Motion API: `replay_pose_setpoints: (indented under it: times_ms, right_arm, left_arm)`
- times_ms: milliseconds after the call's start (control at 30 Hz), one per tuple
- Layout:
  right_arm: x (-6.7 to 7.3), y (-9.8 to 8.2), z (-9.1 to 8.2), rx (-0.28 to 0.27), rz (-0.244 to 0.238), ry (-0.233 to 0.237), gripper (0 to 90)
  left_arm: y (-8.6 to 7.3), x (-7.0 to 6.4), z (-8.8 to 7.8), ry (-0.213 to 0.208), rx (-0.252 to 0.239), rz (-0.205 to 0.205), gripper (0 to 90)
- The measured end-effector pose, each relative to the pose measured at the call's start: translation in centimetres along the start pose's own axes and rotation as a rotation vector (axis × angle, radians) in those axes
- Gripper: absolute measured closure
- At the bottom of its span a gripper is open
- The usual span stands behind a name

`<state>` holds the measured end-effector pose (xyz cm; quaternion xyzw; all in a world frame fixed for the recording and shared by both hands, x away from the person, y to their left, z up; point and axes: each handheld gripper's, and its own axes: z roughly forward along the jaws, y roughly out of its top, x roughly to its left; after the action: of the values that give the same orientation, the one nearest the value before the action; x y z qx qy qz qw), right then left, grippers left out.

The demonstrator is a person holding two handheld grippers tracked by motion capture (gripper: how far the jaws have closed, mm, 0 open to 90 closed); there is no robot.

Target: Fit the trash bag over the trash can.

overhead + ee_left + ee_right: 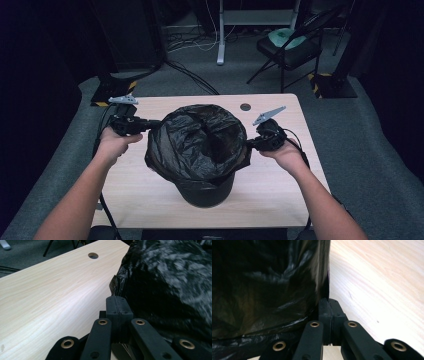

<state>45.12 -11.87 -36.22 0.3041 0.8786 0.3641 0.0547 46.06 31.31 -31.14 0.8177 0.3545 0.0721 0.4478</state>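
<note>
High view: black bin [210, 192] stands near the middle of the desk [280, 185], toward its near edge. Black bag [197, 140] lines it; the bag's mouth gapes upward and its edge is draped over the rim, hanging down the outside.

Left tongs [150, 124] at the bag's left edge, held by the left hand [114, 142]. Right tongs [250, 144] at the bag's right edge, held by the right hand [287, 154]. Both point inward toward the bag, roughly level. Grey plate on top of each.

Left gripper view: left tongs [117, 307] with jaws closed together, tips against a fold of the bag [170, 290] at its edge. Film appears pinched between the jaws. Bag surface blurred. Desk [50, 297] at left, with a round cable hole [93, 255] far off.

Right gripper view: right tongs [329, 307] with jaws closed together on the bag's [262, 285] edge, which runs up from the tips as a taut vertical fold. Desk [382, 285] at right.

Background, high view: folding chair [287, 47] on the carpet beyond the desk, cables on the floor.
</note>
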Motion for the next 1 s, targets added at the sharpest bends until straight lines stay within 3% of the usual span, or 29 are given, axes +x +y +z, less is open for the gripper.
replay_pose_setpoints:
  times_ms: [167,233,300,400,467,567,733,1000]
  right_arm:
    - [0.2,-0.9,0.4,-0.008,0.005,0.003,88.9]
    - [0.3,-1.0,0.4,-0.012,0.011,0.003,88.3]
    - [0.3,-1.0,0.0,-0.026,0.010,-0.006,78.9]
    - [0.4,-1.1,-1.2,-0.064,0.017,-0.013,71.8]
    - [0.5,-1.2,-2.1,-0.085,0.016,-0.029,66.6]
    - [1.1,-1.4,-3.6,-0.119,0.014,-0.028,58.7]
    - [3.3,-1.8,-5.2,-0.155,-0.038,0.034,50.6]
    - [6.2,-2.1,-5.2,-0.173,-0.092,0.124,42.9]
  left_arm:
    - [-0.4,-0.7,-0.4,-0.001,-0.001,0.016,86.7]
    - [-0.5,-0.9,-0.8,0.013,-0.010,0.016,77.8]
    - [-0.5,-1.2,-1.5,0.021,-0.020,0.018,69.4]
    - [-0.6,-1.8,-3.2,0.064,-0.049,0.025,58.5]
    - [-0.7,-2.1,-4.1,0.068,-0.054,0.026,52.1]
    - [-1.0,-3.0,-5.2,0.048,-0.068,0.040,45.4]
    - [-1.9,-4.9,-6.1,-0.012,-0.064,0.098,39.7]
    - [-3.9,-6.9,-5.9,-0.092,-0.050,0.133,36.4]
